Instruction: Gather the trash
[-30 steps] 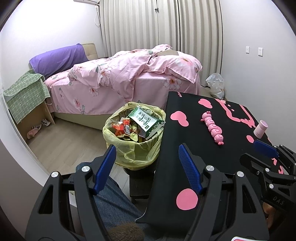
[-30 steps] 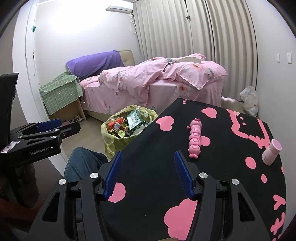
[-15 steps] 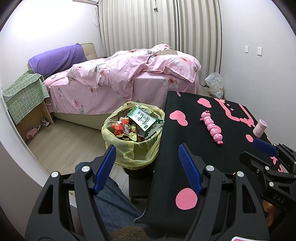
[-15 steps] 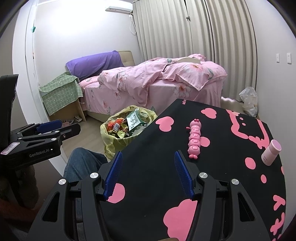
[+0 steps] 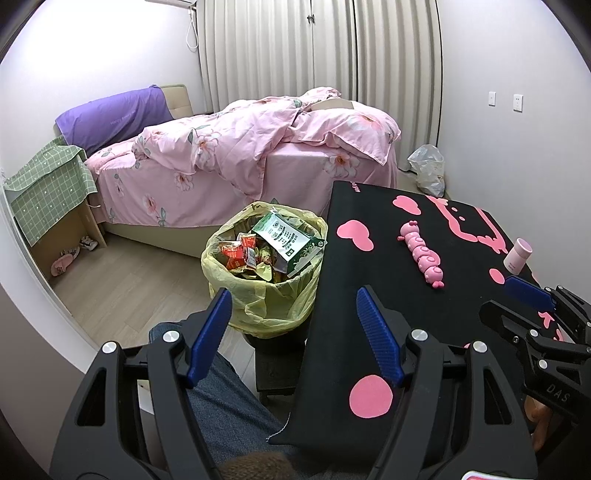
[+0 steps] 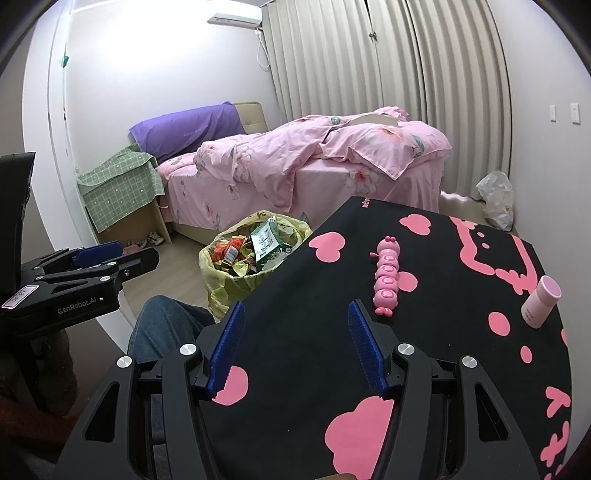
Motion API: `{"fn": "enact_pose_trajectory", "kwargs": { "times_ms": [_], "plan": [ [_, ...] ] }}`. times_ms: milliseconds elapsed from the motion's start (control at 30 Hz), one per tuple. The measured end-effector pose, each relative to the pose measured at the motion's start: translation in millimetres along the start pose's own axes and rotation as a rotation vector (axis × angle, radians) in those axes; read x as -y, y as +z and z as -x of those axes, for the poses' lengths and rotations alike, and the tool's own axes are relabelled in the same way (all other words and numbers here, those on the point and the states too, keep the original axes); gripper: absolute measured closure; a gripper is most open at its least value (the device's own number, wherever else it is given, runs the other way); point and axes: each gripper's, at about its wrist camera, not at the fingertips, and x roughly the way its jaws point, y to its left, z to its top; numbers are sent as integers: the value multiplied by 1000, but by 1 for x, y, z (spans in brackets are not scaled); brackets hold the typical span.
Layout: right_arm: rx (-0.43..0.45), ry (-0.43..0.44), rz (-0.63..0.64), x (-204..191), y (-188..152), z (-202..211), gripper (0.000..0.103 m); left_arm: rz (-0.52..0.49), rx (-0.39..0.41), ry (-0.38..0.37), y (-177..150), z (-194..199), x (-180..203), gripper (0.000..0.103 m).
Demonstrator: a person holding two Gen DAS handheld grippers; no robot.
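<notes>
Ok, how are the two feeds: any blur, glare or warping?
Left wrist view: sharp, evenly lit, curtain bowed by fisheye, corners black. Right wrist view: also sharp, glare on the wall near the air conditioner, table edge curved.

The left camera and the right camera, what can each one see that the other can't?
Only the left camera shows the left gripper from behind, jaws wide with nothing between them, and the right gripper from the side. Only the right camera shows the air conditioner on the wall and the right gripper from behind, open and empty. Both show the full trash bin, the pink caterpillar toy, the small pink bottle, the black table mat and the pink bed.
</notes>
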Motion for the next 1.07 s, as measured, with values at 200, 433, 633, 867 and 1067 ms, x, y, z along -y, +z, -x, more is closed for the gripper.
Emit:
{"fn": "enact_pose_trajectory", "kwargs": {
  "times_ms": [200, 433, 633, 867, 1067],
  "plan": [
    [4, -8, -5, 2, 1, 0, 48, 6, -14, -11, -2, -2, 0, 36],
    [3, -9, -4, 2, 0, 1, 48, 3, -16, -14, -4, -4, 1, 36],
    [6, -12, -3, 1, 0, 1, 48, -11, -13, -22, -4, -3, 1, 36],
    [-2, -40, 16, 1, 1, -2, 48, -29, -16, -48, 0, -6, 4, 37],
    [-48, -104, -4, 55, 5, -14, 48, -97, -153, -138, 15, -70, 39, 36]
  ]
}}
